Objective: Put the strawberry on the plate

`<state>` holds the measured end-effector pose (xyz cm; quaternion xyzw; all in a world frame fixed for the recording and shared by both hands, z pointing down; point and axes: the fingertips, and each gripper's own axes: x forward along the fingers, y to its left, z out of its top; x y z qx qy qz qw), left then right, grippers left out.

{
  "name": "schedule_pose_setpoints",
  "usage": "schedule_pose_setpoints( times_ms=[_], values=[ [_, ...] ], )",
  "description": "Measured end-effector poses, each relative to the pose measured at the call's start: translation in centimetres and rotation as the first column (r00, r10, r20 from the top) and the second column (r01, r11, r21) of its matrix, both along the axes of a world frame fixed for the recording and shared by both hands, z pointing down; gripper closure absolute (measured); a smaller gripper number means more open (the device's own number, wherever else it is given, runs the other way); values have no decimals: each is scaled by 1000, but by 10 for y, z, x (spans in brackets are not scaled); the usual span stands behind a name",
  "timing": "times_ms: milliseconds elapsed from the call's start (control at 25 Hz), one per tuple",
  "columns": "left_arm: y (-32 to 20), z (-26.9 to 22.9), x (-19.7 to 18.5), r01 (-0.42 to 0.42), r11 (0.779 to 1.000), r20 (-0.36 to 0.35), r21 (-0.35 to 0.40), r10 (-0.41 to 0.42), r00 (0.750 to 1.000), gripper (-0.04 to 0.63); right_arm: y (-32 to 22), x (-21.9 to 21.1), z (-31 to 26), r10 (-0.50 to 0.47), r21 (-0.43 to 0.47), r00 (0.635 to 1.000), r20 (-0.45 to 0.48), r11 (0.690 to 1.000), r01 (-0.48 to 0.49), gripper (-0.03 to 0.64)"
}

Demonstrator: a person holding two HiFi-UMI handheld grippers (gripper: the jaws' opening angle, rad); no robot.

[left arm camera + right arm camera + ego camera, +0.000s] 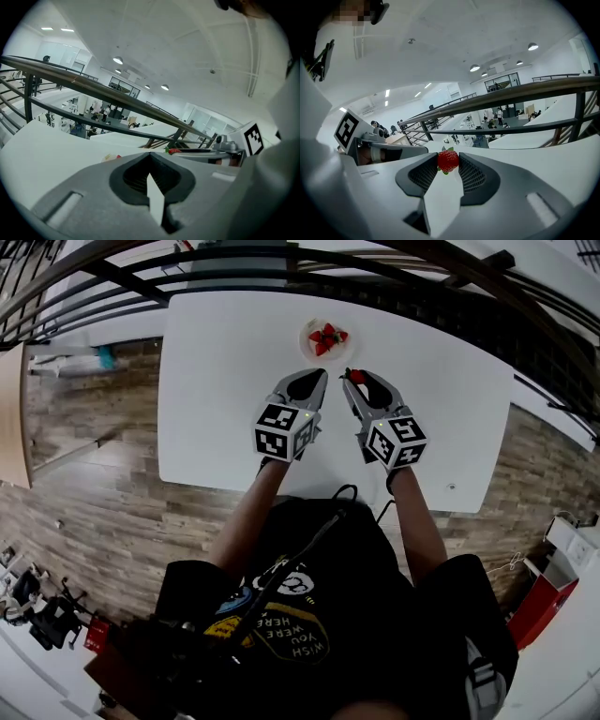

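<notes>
A red strawberry (448,161) sits pinched between the tips of my right gripper (448,161), which is shut on it; from the head view the same strawberry (356,377) shows at the tip of the right gripper (354,379), just short of the plate. The small white plate (307,329) near the table's far edge holds a couple of strawberries (327,337). My left gripper (324,374) rests beside the right one, its jaws shut together with nothing between them. In the left gripper view the held strawberry (174,151) and the plate (110,157) peek over the jaws.
The white table (225,381) is bare apart from the plate. A dark metal railing (234,263) runs along behind its far edge. Wood floor (84,484) lies to the left and right of the table.
</notes>
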<state>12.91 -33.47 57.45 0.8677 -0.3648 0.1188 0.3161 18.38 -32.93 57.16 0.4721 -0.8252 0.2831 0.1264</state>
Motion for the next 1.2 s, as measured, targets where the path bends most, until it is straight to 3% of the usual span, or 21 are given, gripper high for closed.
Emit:
schedule_pose_setpoints(
  times_ms=[1200],
  values=[
    [-44,93,6,19,994,69,-112,-11,998,595,-51,15,99,-45,-114,990,-134,993,30,472]
  ],
)
